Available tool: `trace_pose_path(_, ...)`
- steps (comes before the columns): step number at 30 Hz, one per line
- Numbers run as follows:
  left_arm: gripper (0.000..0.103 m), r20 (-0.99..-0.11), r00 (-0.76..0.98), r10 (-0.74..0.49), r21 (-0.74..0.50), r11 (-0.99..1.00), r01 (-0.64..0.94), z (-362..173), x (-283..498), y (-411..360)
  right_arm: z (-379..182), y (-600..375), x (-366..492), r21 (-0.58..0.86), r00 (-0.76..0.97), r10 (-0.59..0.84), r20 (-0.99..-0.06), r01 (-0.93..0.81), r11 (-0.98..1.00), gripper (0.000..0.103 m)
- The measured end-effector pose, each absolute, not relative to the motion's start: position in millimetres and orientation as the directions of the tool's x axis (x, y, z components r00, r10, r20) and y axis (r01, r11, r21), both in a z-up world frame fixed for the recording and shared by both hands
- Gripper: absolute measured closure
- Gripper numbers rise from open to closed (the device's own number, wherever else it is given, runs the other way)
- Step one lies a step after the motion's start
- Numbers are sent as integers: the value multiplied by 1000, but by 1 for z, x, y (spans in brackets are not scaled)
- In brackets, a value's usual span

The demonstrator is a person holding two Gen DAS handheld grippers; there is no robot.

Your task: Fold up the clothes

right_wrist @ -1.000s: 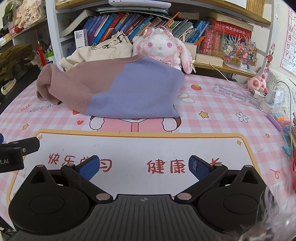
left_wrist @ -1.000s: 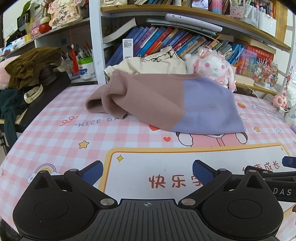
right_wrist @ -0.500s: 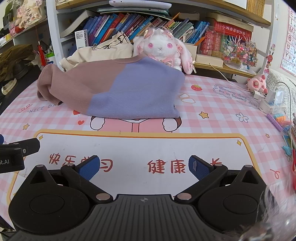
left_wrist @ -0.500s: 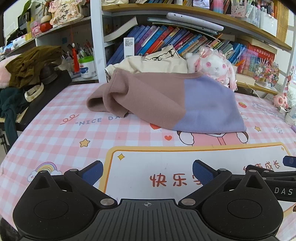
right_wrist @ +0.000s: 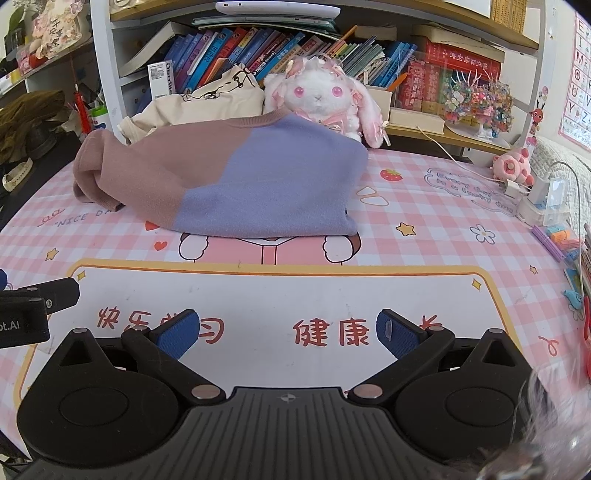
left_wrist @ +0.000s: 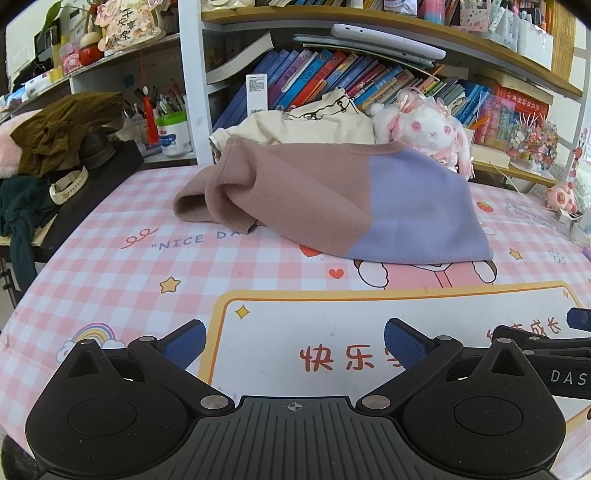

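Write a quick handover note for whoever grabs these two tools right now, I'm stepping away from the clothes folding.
Left tool: open, empty, low over the near mat.
Right tool: open, empty, beside it.
Brown and purple sweater: heaped mid-table on the pink checked mat, brown sleeve bunched at its left end, nothing touching it.
Cream garment: behind it, against the bookshelf.
Done: no neat fold visible.
Left: spread out the sweater, fold it, then likely the cream one.

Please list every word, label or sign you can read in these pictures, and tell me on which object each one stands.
"NICE DA", cut off by the brown and lilac sweater: pink checked table mat.
"快乐" and "健康": the mat's white panel.
"平安喜乐": floral plaque on the shelf.
"DAS", cut off: black body of the right gripper.
"ot.AI", cut off: black body of the left gripper.
Book spines and white barcode label: too small to read.
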State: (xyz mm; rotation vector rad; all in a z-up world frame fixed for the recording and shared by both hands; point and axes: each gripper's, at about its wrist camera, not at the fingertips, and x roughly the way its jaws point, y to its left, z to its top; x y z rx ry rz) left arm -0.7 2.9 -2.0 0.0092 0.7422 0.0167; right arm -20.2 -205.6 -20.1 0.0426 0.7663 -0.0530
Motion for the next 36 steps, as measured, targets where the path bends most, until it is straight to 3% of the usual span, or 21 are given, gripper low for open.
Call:
trace_pose_path(8,0,-680,733,24,14,1000,-19,-2,0,4,-20,-205,-20,18,716,-27,-697,54,998,0)
trace_pose_path(11,0,-683,728,-53,12,996,84,-2,0,5,-21,-205,-20,19,714,-26,-699,55,998,0)
trace_pose_path(36,0,-701,710,-72,8,994,108,-6,5,5,-22,-200,-17,18,701,-21,-713,49,999,0)
